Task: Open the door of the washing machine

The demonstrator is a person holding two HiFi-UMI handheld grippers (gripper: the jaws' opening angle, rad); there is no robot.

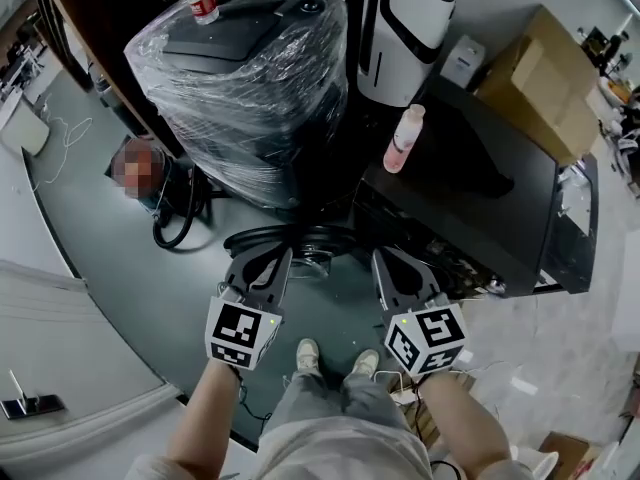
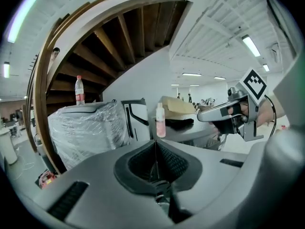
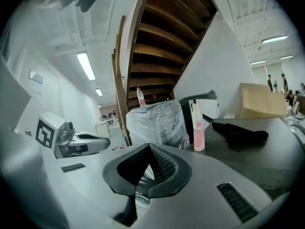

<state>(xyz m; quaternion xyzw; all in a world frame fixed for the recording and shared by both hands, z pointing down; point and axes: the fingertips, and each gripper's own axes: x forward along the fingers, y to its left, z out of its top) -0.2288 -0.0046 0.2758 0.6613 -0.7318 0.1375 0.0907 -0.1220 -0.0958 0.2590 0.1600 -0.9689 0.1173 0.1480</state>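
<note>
We take the dark boxy washing machine (image 1: 520, 230), a pink bottle (image 1: 404, 138) on its top, to be the task's thing, though its door is hard to make out from above. Such a door is likely rigid, hinged and firmly latched, so we would pull at its handle recess. It stands just ahead of the right tongs (image 1: 392, 268) and farther right of the left tongs (image 1: 265, 263). Both tongs are pressed together, pinching nothing.
</note>
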